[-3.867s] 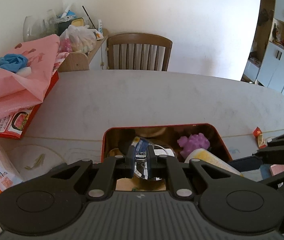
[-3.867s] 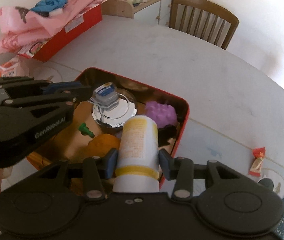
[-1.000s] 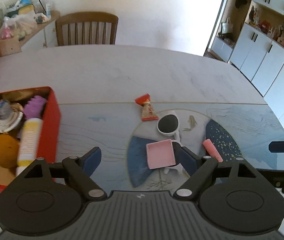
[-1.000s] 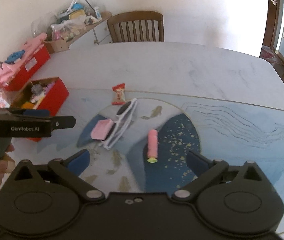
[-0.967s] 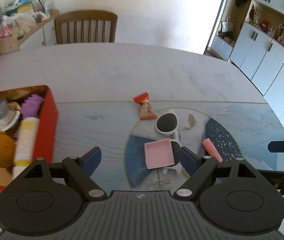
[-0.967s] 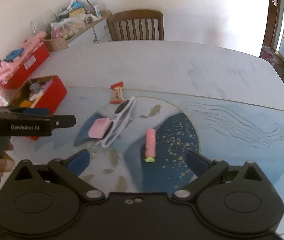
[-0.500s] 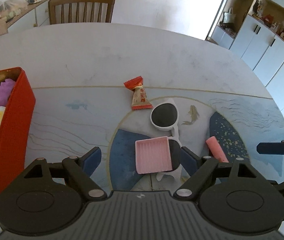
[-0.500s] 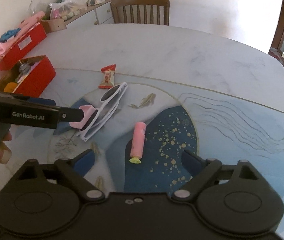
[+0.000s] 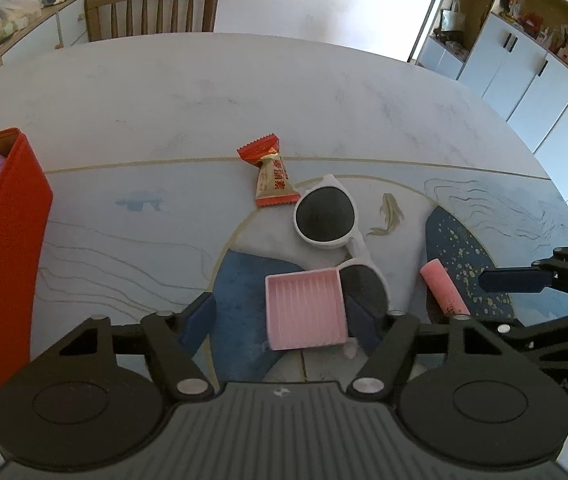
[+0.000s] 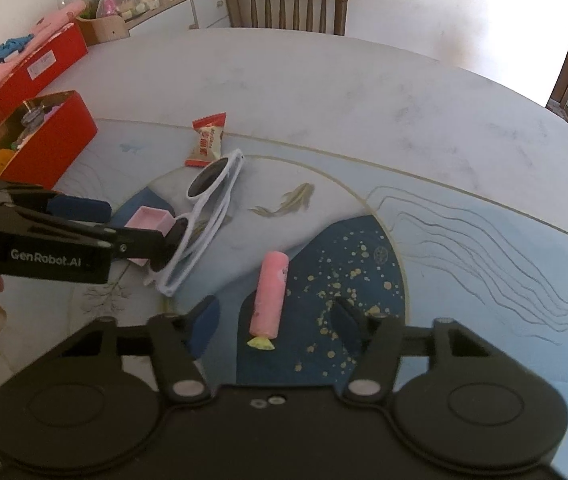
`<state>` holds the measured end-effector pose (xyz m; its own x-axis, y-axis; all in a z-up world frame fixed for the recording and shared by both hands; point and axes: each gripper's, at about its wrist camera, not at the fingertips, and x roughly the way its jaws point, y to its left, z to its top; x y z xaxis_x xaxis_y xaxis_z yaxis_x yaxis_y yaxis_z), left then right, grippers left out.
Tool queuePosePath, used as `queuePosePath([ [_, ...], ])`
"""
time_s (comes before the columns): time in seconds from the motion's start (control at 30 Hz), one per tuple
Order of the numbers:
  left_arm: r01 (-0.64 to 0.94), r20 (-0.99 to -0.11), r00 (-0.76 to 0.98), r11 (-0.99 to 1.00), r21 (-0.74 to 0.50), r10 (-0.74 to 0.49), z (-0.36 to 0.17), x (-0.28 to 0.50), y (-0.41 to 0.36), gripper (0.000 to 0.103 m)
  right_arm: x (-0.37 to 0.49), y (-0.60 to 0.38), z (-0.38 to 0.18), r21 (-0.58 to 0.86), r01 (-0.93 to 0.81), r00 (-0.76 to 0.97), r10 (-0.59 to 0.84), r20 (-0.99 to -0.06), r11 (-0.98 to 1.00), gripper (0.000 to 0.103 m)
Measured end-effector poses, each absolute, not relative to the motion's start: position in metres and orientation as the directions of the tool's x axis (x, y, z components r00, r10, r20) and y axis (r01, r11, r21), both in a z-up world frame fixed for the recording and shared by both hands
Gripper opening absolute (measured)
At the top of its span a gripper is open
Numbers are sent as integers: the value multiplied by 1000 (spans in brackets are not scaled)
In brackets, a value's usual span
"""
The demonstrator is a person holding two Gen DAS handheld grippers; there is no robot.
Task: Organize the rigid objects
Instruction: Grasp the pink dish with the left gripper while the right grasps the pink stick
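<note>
partly done: red box (image 10: 43, 148) holds several things; candy (image 9: 271, 176), sunglasses (image 9: 326, 220), pink tray (image 9: 306, 314) and pink tube (image 10: 269, 294) remain on the bench (image 9: 203, 92). left hand-held gripper (image 9: 284, 320) and right hand-held gripper (image 10: 273, 316), jaws just closing, straddle tray and tube ungripped.

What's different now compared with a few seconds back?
Both grippers let go of items in the red tin and came over here. The left gripper has been closing around the pink square tray, the right gripper around the pink tube; neither grips yet. White sunglasses and candy wrapper unmoved.
</note>
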<state>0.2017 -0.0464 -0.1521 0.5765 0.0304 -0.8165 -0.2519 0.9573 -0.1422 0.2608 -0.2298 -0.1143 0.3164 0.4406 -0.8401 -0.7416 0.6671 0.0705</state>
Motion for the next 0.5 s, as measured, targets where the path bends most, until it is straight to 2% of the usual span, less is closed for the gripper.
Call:
queuePosePath([
  [0.13,-240,-814,579,964,-113,48,-152,202,-52,55,260,-226,-117,50,-745,326,429,-843,665,47],
  [0.2,-234,-815,575,969,-84,68,-152,203,-56,42,260,-224,-119,38,-748,331,422,-844,662,43],
  [0.4,-220,-811,580,973,-68,74,-152,202,-59,41,258,-219,-122,2,-754,356,412,-839,657,33],
  [0.5,-219,-811,581,973,-68,74,-152,201,-59,41,255,-217,-121,-16,-761,368,410,-834,649,19],
])
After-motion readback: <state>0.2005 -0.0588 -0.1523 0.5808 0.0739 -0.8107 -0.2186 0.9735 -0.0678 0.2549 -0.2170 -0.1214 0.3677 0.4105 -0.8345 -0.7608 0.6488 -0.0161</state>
